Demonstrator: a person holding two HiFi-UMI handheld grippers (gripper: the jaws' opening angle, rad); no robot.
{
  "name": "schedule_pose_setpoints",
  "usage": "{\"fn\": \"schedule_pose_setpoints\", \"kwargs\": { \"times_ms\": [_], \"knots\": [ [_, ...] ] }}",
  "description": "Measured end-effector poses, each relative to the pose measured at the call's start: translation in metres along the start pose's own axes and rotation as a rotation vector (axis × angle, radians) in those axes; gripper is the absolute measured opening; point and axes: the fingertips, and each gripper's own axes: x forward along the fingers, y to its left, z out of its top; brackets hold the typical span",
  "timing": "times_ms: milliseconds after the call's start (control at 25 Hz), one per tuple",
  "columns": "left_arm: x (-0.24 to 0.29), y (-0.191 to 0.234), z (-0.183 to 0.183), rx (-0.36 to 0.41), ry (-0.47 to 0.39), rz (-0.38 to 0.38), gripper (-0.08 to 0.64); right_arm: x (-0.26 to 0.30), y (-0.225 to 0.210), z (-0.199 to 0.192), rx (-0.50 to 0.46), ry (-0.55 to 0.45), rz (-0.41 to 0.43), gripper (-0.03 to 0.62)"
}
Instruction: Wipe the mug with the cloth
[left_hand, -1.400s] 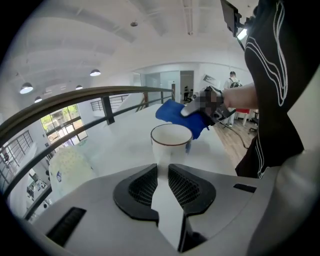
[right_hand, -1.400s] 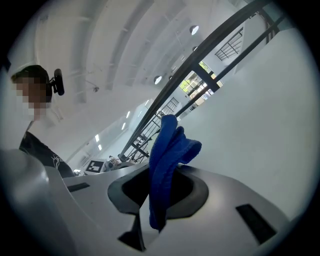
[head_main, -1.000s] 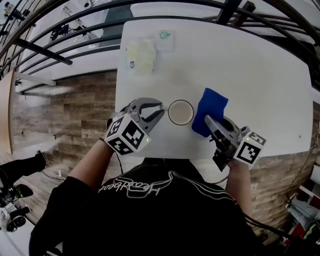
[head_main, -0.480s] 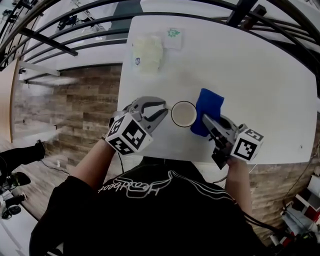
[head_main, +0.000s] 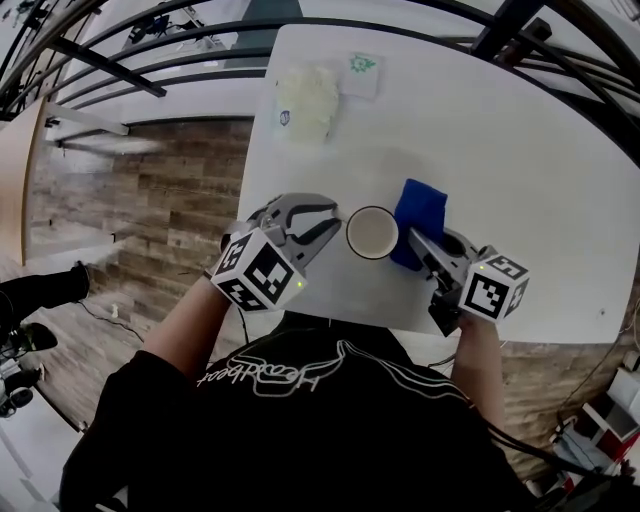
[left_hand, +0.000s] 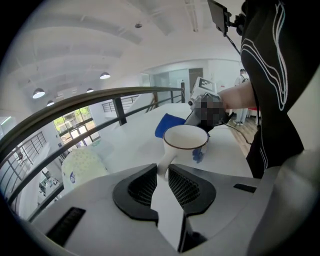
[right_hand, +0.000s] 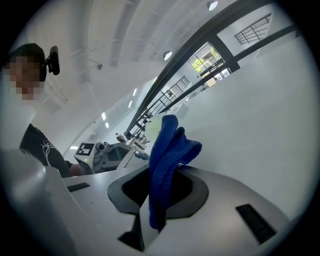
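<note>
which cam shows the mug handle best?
Left gripper view: the handle sits pinched between the left hand-held gripper's jaws. Head view shows the mug from above, handle covered by that gripper. In the right gripper view, the cloth blocks it.

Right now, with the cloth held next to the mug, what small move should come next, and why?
Probably slide the right tongs toward the mug until the cloth presses its side. The left tongs grip the handle, so the mug looks steadied, and the cloth sits just beside it.
</note>
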Motion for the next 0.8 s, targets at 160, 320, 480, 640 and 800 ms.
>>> {"fn": "schedule_pose_setpoints", "kwargs": {
  "times_ms": [160,320,480,640,800],
  "knots": [
    [0.001,0.003,0.002,0.018,0.006,-0.018,0.066,-0.016,0.002,0.027,0.002,-0.066,0.078,0.061],
    [0.000,0.005,-0.003,0.068,0.025,-0.034,0.066,-0.017,0.015,0.044,-0.034,-0.094,0.165,0.061],
    [0.006,0.008,0.001,0.082,0.030,-0.058,0.066,-0.012,0.024,0.051,-0.087,-0.048,0.241,0.061],
    [0.009,0.012,0.006,0.099,0.030,-0.096,0.066,-0.005,0.032,0.055,-0.119,0.011,0.314,0.061],
    [0.015,0.018,0.003,0.103,0.031,-0.105,0.066,0.009,0.031,0.053,-0.147,0.076,0.375,0.061]
  ]
}}
